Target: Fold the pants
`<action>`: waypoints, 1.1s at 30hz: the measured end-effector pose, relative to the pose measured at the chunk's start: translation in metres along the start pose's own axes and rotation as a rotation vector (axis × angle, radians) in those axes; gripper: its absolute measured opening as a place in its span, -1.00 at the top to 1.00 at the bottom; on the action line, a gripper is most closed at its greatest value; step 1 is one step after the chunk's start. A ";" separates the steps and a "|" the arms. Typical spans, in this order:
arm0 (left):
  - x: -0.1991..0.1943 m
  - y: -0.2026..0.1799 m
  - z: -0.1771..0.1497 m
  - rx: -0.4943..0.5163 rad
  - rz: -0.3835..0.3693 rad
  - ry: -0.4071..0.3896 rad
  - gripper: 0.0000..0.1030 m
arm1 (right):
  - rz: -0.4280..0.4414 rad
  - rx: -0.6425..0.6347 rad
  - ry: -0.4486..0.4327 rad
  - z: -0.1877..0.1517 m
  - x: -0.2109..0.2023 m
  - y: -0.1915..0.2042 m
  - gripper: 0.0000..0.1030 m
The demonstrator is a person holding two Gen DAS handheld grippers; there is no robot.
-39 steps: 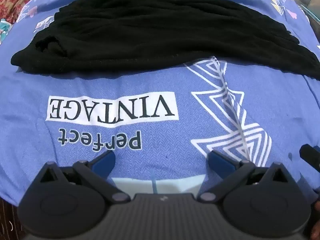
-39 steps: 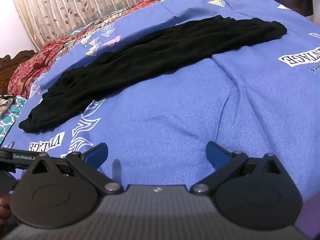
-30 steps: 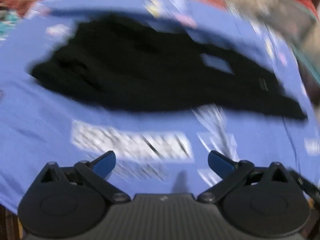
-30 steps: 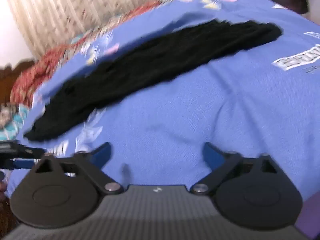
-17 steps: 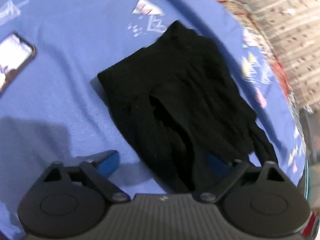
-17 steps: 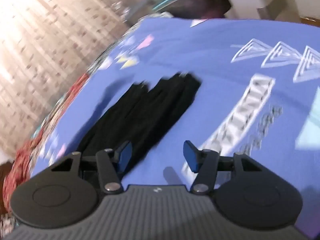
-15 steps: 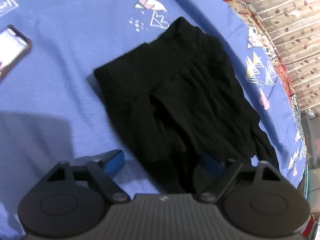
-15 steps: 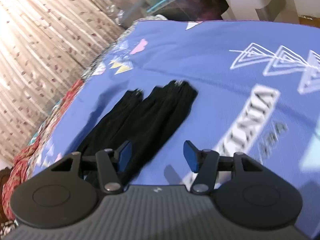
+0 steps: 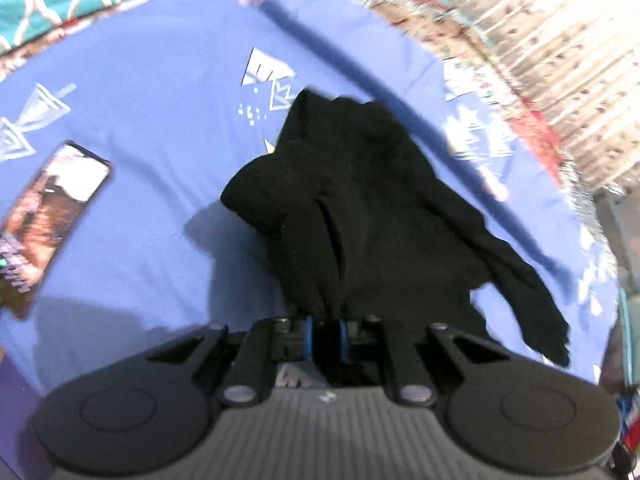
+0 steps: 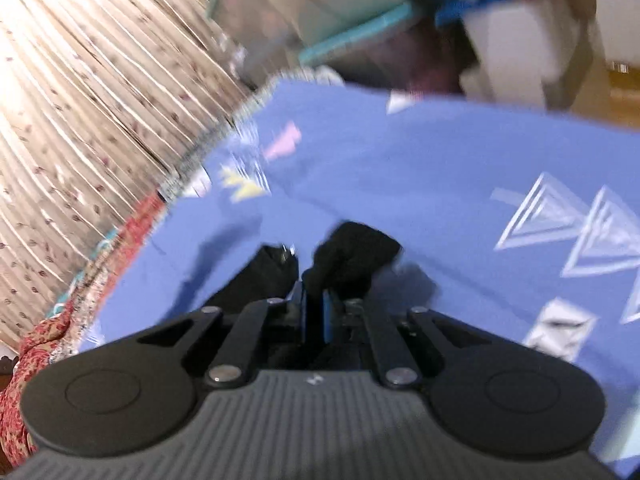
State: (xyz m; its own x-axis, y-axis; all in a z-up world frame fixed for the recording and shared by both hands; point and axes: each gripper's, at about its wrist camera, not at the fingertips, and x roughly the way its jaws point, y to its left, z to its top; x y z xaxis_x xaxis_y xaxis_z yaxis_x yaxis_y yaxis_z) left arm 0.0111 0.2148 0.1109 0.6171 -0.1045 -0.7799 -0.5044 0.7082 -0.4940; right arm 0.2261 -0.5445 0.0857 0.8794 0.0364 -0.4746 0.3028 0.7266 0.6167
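Observation:
The black pants [image 9: 360,208] lie bunched on the blue printed bedsheet [image 9: 152,128]. My left gripper [image 9: 325,338] is shut on the near edge of the waist end, with cloth rising between the blue pads. In the right wrist view my right gripper [image 10: 314,312] is shut on the leg end of the pants [image 10: 352,256], which sticks out past the fingers in a dark lump. Both views are blurred.
A phone [image 9: 52,208] lies on the sheet at the left. Patterned curtains [image 10: 80,100] hang behind the bed. A teal-edged piece of furniture [image 10: 320,20] and a white box [image 10: 520,40] stand beyond the bed's far edge.
Both grippers were open above the pants half a second ago. Now both have closed on the cloth, left at the waist end, right at the leg end.

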 end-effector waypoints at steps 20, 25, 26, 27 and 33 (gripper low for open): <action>0.035 0.034 0.098 0.245 0.261 -0.165 -0.63 | -0.020 0.023 0.049 0.021 0.002 -0.016 -0.09; 0.111 0.004 0.133 0.303 0.269 -0.119 -0.74 | 0.034 -0.020 0.161 0.025 0.105 0.022 -0.10; 0.122 -0.002 0.131 0.308 0.272 -0.111 -0.75 | 0.010 -0.021 0.189 0.027 0.132 0.024 -0.10; 0.135 -0.003 0.138 0.309 0.272 -0.097 -0.75 | -0.007 -0.019 0.210 0.024 0.149 0.025 -0.10; 0.179 -0.014 0.130 0.269 0.303 -0.062 -0.76 | -0.070 -0.017 0.292 0.002 0.218 0.038 0.25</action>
State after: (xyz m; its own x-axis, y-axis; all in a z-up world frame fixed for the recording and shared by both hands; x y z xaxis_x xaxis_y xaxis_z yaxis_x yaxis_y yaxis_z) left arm 0.2073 0.2772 0.0284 0.5042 0.1732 -0.8460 -0.4983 0.8585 -0.1213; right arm 0.4300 -0.5108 0.0068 0.7130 0.1805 -0.6776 0.3504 0.7453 0.5672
